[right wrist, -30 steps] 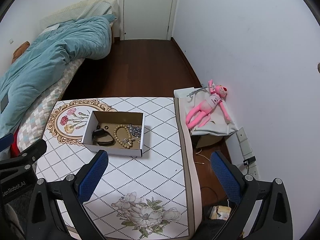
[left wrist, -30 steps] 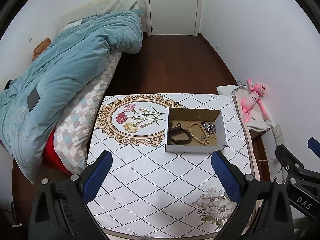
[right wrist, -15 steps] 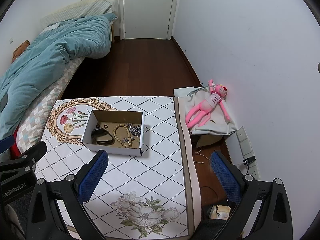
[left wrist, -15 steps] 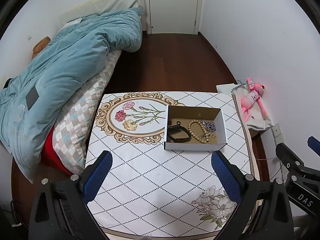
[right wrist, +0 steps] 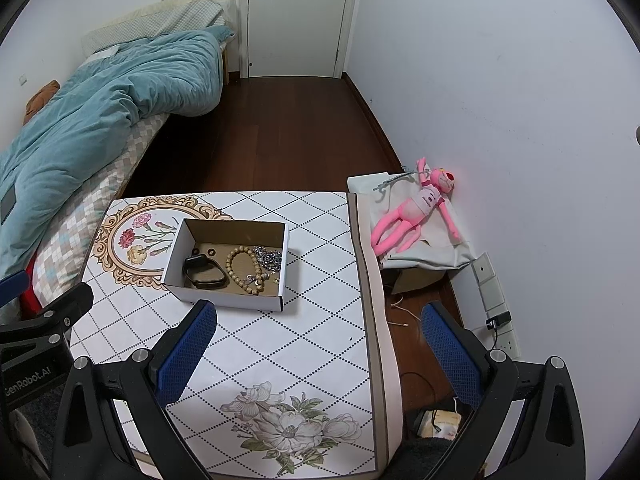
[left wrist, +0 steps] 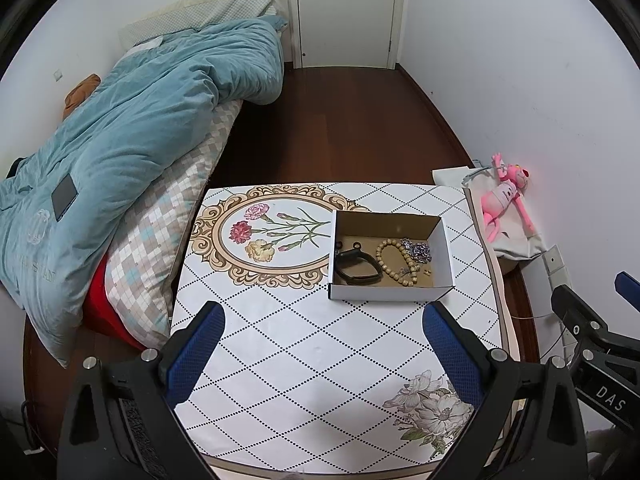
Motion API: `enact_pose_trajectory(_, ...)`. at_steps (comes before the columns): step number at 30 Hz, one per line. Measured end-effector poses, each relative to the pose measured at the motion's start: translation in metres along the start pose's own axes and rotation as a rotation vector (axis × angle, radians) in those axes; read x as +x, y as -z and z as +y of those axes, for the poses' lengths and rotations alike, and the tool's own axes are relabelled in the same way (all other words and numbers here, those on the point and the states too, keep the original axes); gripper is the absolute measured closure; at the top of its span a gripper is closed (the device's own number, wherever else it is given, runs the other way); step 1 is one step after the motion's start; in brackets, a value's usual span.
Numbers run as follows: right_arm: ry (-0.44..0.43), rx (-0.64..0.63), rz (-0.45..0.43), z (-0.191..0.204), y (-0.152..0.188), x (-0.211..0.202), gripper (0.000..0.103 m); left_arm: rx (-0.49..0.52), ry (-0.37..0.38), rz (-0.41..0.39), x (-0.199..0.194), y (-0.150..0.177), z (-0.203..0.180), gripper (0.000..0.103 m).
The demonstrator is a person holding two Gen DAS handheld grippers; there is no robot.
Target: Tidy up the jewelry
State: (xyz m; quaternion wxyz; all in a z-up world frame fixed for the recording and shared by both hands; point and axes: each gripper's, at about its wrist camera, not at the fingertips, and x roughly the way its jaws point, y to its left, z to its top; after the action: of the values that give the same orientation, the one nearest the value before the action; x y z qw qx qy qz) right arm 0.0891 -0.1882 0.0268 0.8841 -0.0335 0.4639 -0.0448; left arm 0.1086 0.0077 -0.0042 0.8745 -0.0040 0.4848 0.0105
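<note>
While both my jaws hang apart and empty, the jewelry box (left wrist: pixel 390 258) sits at one o'clock of my left gripper (left wrist: pixel 324 354), nearer it.

I see an open white cardboard box (left wrist: pixel 390 292) holding a black watch (left wrist: pixel 356 266), a tan bead bracelet (left wrist: pixel 396 260) and a silvery chain (left wrist: pixel 418 250), side by side.

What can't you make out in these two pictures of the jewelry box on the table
- Small gold pieces by the bead bracelet in the box: too small to identify in either view.
- Silver chain: a tangled heap, so its clasp and shape are unclear.
- Table: its near edge is hidden behind the right gripper in the right wrist view.
- Left gripper: the left wrist view's bottom edge cuts off its body.
</note>
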Motion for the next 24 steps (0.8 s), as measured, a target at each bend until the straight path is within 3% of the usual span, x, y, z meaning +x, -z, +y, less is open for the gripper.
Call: enact_pose_trajectory(24,-0.003,0.002,0.002,-0.0028,0.0006,0.0014,0.000,0.002,0.002,-0.005,-0.0014,-0.0015,-0.0017,0.002)
